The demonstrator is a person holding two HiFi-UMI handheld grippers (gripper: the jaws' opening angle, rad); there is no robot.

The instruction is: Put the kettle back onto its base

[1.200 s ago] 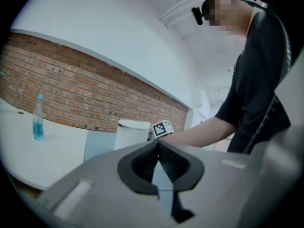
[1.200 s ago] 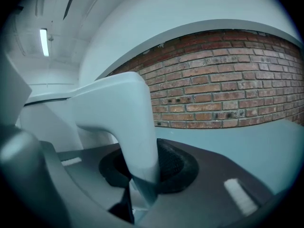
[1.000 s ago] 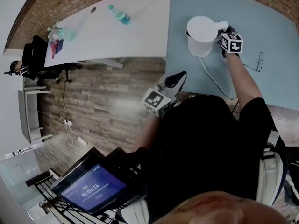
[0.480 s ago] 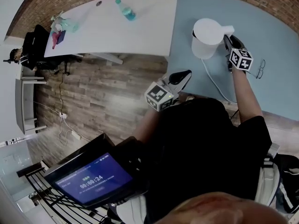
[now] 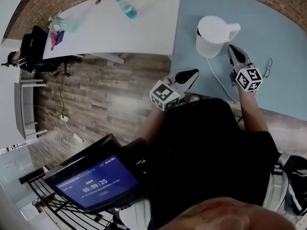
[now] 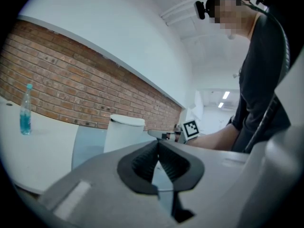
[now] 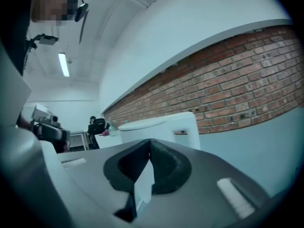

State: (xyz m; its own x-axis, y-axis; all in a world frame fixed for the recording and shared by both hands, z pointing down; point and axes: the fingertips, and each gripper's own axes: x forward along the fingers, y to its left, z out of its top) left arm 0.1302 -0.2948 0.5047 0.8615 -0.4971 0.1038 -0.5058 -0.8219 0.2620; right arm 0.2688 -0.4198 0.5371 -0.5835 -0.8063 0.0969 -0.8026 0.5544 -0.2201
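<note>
Right claw (image 7: 149, 144): pressed together, just been closing, nothing between the jaws. Aimed at the white kettle (image 5: 214, 34), near its handle but apart from it. Left claw (image 6: 158, 145): likewise together and empty, near the counter's (image 5: 283, 47) front edge, well apart from the kettle. Kettle: upright on the blue counter, lid on, cord (image 5: 219, 79) running out from beneath; base itself hidden under it. Looks like placing done, grip let go. Next, probably only checking the seating: no tilt, no rocking.
</note>
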